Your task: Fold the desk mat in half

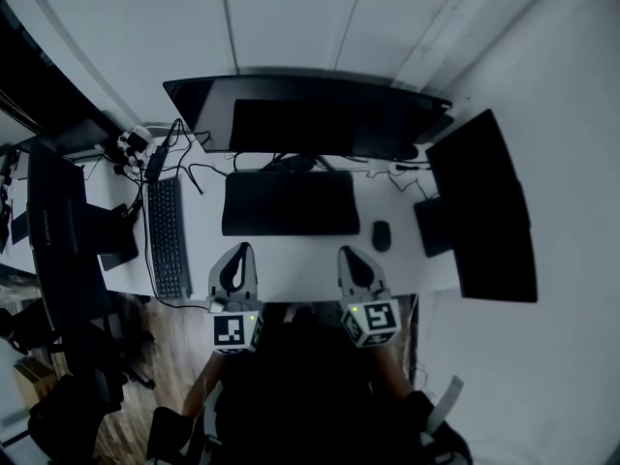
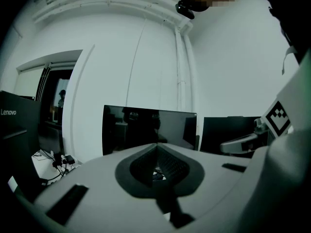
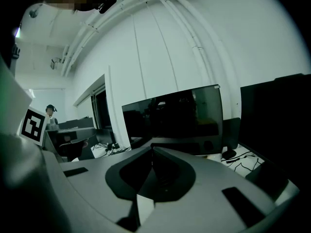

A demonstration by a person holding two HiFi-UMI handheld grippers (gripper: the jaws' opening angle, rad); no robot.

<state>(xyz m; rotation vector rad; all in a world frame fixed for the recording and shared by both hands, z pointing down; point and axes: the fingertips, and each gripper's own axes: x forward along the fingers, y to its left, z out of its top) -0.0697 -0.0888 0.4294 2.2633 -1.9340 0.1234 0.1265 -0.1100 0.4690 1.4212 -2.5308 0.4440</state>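
Note:
The black desk mat (image 1: 291, 203) lies flat on the white desk (image 1: 291, 260), in front of the wide monitor (image 1: 310, 114). Both grippers hover over the desk's front edge, a little short of the mat's near edge. My left gripper (image 1: 239, 251) is below the mat's left part and my right gripper (image 1: 349, 254) below its right part. In the left gripper view the left gripper (image 2: 156, 147) has its jaws together with nothing between them. In the right gripper view the right gripper (image 3: 152, 149) is likewise shut and empty. The mat is hidden behind the jaws in both gripper views.
A dark keyboard (image 1: 167, 237) lies lengthwise left of the mat, with cables (image 1: 184, 168) and a power strip (image 1: 155, 161) behind it. A black mouse (image 1: 382, 235) sits right of the mat. A second dark screen (image 1: 489, 206) stands at the right, a Lenovo monitor (image 1: 58, 240) at the left.

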